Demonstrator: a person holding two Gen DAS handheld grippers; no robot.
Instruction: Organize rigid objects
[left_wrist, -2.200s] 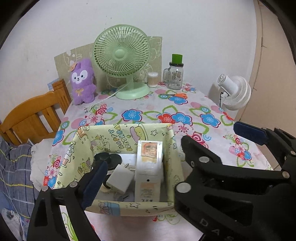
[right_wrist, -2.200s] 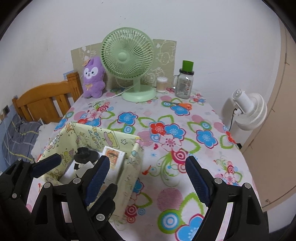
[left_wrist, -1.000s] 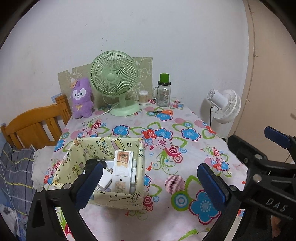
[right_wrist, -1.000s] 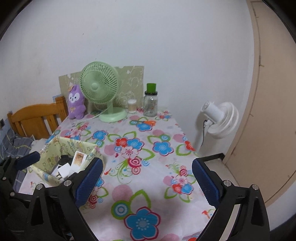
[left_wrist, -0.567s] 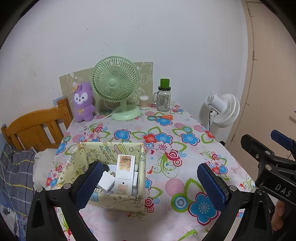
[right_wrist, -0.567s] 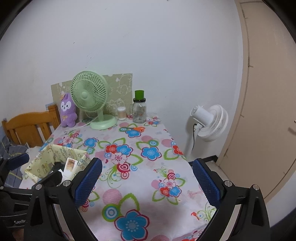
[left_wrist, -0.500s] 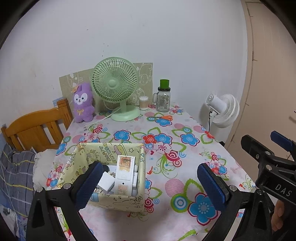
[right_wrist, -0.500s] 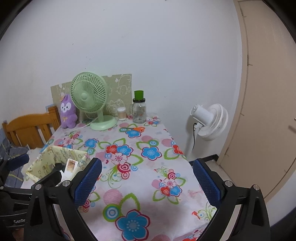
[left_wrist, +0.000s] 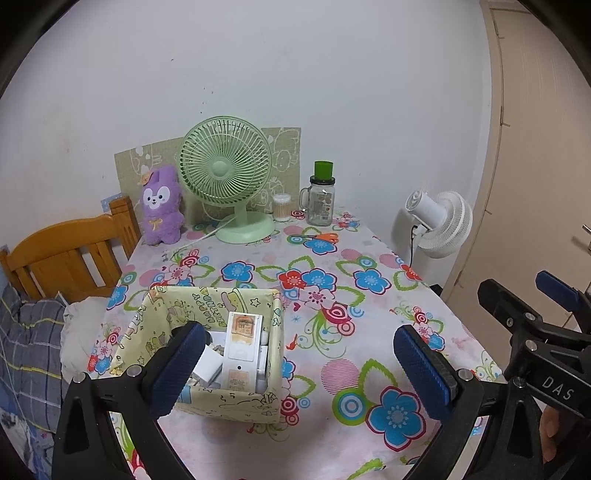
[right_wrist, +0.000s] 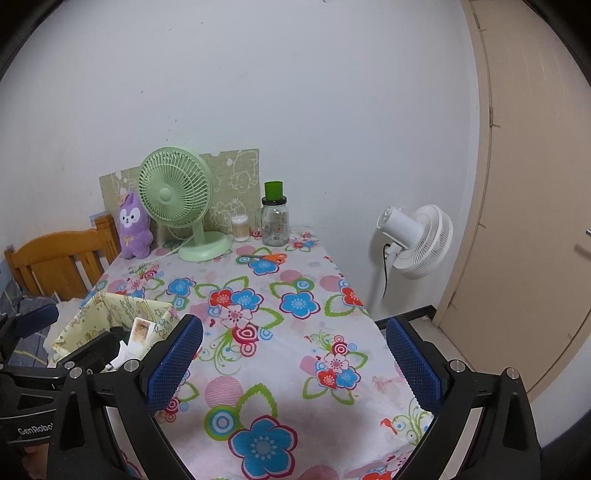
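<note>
Since the earlier frames both grippers have drawn back and up from the fabric storage box, which now sits smaller and lower in each view. In the left wrist view, the left gripper (left_wrist: 295, 363) hangs over the near edge of the tabletop (left_wrist: 332, 266) with its jaws wide and nothing between them; the fabric storage box (left_wrist: 236, 404) stands on the near left part of the flowered cloth, and a tall white carton (left_wrist: 242, 354) leans upright inside it beside a small white charger block (left_wrist: 208, 365) and other pieces too crowded to name. The box walls look soft and would likely buckle under a pinch, so a grip on a folded top rim, or on the stiff, light carton itself across its narrow faces, seems safer. The right gripper (left_wrist: 554, 317) shows at the right edge. In the right wrist view, the right gripper (right_wrist: 293, 360) is likewise spread wide and empty above bare cloth, the box (right_wrist: 110, 306) at lower left, orange-handled scissors (right_wrist: 267, 257) lying loose far back near the green desk fan (right_wrist: 175, 192).
</note>
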